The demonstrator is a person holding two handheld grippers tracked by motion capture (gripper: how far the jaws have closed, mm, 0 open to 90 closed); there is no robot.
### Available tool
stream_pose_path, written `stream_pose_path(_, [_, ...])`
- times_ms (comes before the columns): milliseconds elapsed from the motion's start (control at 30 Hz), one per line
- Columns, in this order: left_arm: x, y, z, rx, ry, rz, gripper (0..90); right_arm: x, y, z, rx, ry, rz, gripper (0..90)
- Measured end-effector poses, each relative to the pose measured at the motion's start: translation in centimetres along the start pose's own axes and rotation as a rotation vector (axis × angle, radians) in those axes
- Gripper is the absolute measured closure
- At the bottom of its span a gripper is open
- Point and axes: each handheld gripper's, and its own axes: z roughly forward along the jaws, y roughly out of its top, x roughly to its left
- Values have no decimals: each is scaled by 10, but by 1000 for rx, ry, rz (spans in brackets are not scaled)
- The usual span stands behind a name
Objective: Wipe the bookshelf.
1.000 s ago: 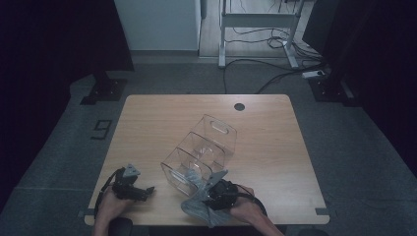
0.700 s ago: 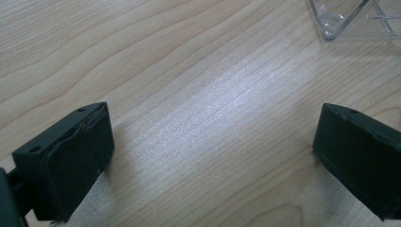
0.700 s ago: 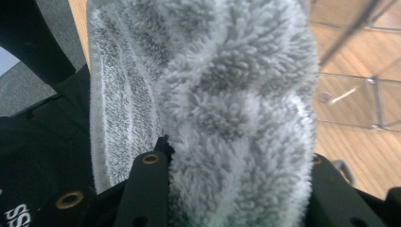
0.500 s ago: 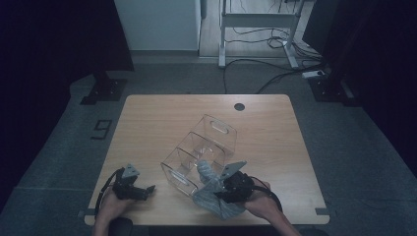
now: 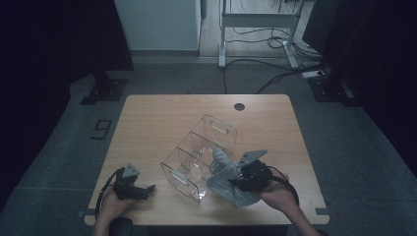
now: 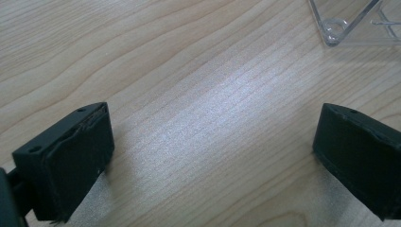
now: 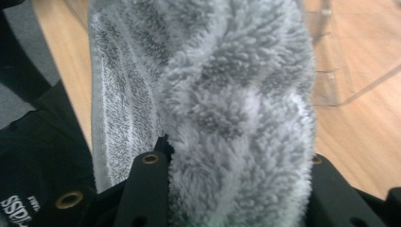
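- High view is showing the right gripper [image 5: 244,178] at the near right of the wooden table [image 5: 162,123], clamping a grey towel [image 5: 227,181] that is hanging bunched from it.
- Right gripper view is confirming the grip: both jaws are pressing closed on a thick fold of the towel [image 7: 222,94], with the fabric rising straight up between them.
- The towel is sitting just beside the near right corner of the clear plastic organizer [image 5: 201,155], touching or nearly touching its wall; contact cannot be told for certain.
- The organizer is standing mid-table, its compartments apparently holding nothing; none of the towel is lying inside it.
- The left gripper [image 5: 145,189] is resting at the near left edge, well apart from the organizer. Left gripper view is showing its jaws spread wide over bare wood, gripping nothing, with a corner of the organizer [image 6: 338,33] at the top right.
- Judgement: pickup is appearing complete; carrying the towel over the rim, lowering it into a compartment and releasing are appearing outstanding. Progress is standing at an early-to-middle stage.
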Motion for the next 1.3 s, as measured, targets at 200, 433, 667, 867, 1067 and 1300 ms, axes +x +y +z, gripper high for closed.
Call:
stream_pose_path(200, [0,0,0,0,3,-2,0,-13,-4,-13,11,-53,27,615])
stream_pose_path(433, [0,1,1,1,4,-3,0,-36,-14,-30,11,-124,95,610])
stream_pose_path(667, [0,1,1,0,4,-3,0,-57,-26,-45,2,-190,169,608])
stream_pose_path(867, [0,1,1,-1,4,-3,0,-78,-42,-51,11,-256,230,607])
stream_pose_path(1067, [1,1,1,0,2,-2,0,-93,-62,-48,19,-305,288,602])
stream_pose_path(1300, [1,2,2,0,1,-2,0,-106,-86,-35,32,-323,343,591])
